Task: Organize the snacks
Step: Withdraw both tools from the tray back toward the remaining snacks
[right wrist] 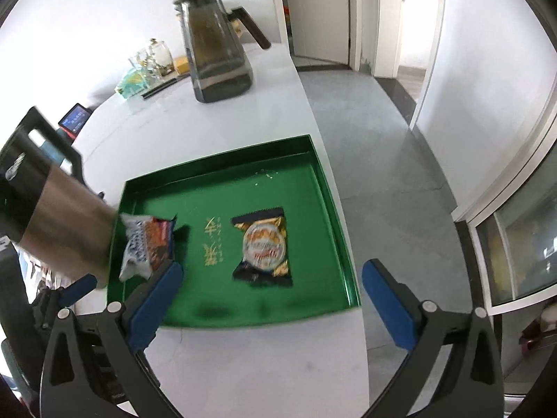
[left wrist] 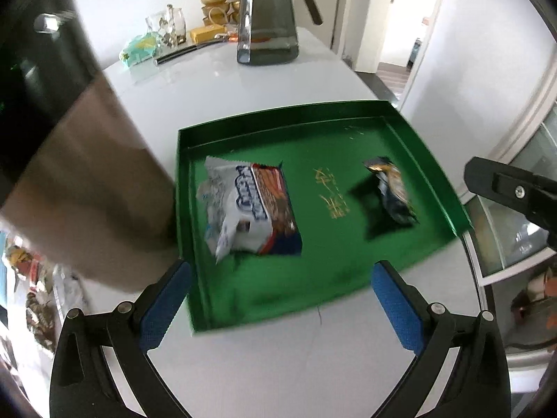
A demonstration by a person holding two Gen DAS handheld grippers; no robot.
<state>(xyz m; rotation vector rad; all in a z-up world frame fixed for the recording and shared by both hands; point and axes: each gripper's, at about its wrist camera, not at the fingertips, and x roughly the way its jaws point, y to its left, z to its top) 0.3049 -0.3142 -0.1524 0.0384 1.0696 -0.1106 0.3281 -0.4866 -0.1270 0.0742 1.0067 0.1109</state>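
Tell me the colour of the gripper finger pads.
Blue, textured pads on black fingers; clearest in the right wrist view, and the same on the left gripper.

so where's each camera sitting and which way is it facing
Left wrist: on the left gripper, looking steeply down past its open blue pads at the green tray; the right gripper's black tip pokes in at the right edge.
Right wrist: on the right gripper, also angled down at the tray near the counter's edge; the left gripper's body shows at left.
Shared: tray, white packet, dark packet, glass kettle.
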